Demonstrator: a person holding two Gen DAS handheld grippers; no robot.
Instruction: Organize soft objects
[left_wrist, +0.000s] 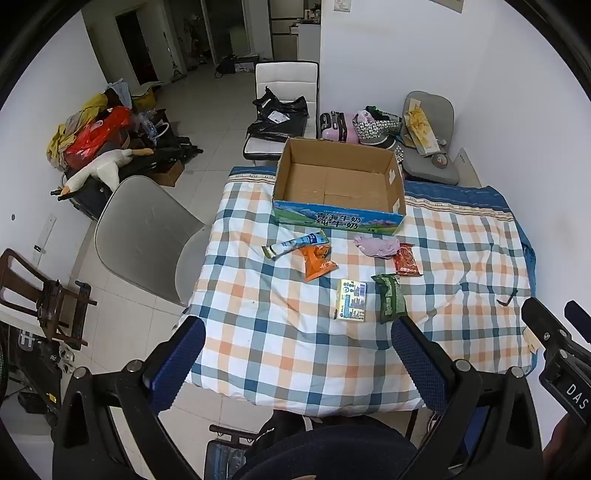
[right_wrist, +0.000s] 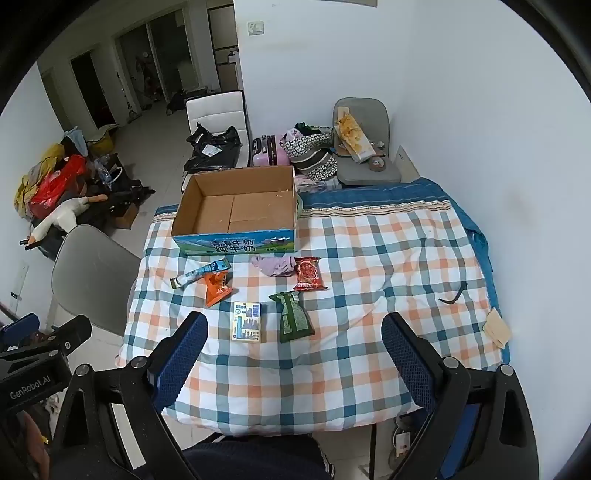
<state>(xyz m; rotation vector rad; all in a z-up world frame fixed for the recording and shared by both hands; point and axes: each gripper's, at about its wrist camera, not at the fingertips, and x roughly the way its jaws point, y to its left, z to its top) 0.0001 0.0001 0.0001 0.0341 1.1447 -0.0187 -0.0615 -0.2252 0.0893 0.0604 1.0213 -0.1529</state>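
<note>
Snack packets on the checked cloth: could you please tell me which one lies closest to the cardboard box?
The long blue-and-white packet, just in front of the cardboard box; the orange, red and green packets lie further away.

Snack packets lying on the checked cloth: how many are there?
4: a blue tube packet overlapping an orange packet on the left, a red packet beside the purple cloth, a green packet nearest. None looks hidden.

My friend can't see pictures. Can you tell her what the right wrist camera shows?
An empty cardboard box sits on a checked blanket with six small things in front of it: a green packet, red packet, orange packet, a tube, a small carton and purple cloth. The right gripper hangs open above them.
</note>
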